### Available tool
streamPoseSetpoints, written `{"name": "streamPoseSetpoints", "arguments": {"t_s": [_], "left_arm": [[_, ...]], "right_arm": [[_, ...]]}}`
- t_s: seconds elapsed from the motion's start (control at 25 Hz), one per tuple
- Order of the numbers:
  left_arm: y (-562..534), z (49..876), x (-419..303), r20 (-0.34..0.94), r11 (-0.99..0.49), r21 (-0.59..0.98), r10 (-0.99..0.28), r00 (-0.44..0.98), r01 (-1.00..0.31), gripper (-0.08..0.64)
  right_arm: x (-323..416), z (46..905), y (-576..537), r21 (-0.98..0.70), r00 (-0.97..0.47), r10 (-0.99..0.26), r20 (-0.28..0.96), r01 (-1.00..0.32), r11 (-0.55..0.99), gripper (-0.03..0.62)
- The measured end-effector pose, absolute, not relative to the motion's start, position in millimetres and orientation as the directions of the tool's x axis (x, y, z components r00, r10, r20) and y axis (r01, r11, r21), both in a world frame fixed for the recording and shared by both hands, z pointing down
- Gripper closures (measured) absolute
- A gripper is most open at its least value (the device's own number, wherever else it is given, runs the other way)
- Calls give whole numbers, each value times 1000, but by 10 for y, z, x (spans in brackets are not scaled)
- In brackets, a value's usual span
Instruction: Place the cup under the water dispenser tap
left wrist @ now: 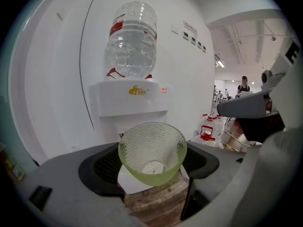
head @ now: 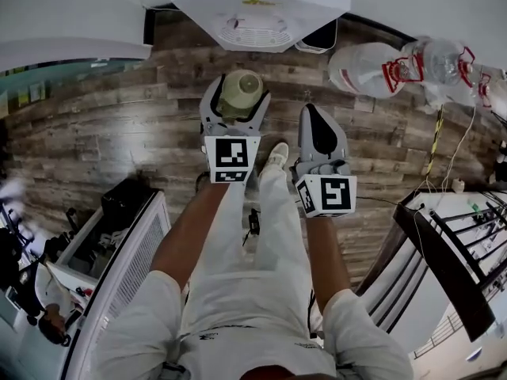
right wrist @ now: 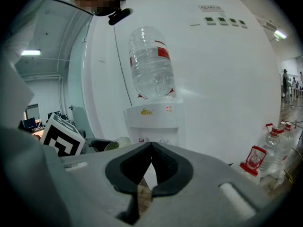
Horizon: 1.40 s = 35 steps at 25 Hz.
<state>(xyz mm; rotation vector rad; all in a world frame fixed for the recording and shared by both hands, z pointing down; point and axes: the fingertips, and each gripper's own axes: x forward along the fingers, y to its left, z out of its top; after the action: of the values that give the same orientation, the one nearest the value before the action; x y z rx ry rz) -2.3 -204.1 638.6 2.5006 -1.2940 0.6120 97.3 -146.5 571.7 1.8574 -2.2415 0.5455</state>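
A pale green dimpled glass cup (head: 240, 92) sits upright between the jaws of my left gripper (head: 240, 85), which is shut on its sides. In the left gripper view the cup (left wrist: 152, 152) hangs in front of the white water dispenser (left wrist: 133, 99), below its tap recess and a short way off. A clear water bottle (left wrist: 130, 41) stands on top of the dispenser. My right gripper (head: 310, 109) is beside the left one, shut and empty, its jaw tips touching (right wrist: 151, 146). It also faces the dispenser (right wrist: 152, 119). From above, the dispenser's round drip tray (head: 255, 30) lies just ahead of the cup.
Spare water bottles (head: 372, 68) lie on the wooden floor right of the dispenser, with red-handled ones (right wrist: 253, 161) by the wall. A white cabinet (head: 119, 279) stands at my left and a dark-edged table (head: 447, 264) at my right. My legs (head: 265, 236) are below the grippers.
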Motion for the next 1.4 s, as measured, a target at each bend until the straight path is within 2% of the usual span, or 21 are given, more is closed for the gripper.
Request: {"name": "streamPoseSetpoints", "arguments": {"t_s": [0.68,1.16,1.4], "left_arm": [[-2747,7376,680,435,-642,11,-687,582,-767,186],[-2954,8045,1010,468,-726,-115,-642,607,-678,184],[-3075,8389,1064,494,-720,-99,-634,594,-687,184]], "right_arm": [[1260,6402,-1371,-172,-195,-900,390,-976,137,594],[1372,6718,-1295,-166,-216,-882,419,-973,159,592],[1436,6805,-1285,-171,-210,-882,422,-974,150,594]]}}
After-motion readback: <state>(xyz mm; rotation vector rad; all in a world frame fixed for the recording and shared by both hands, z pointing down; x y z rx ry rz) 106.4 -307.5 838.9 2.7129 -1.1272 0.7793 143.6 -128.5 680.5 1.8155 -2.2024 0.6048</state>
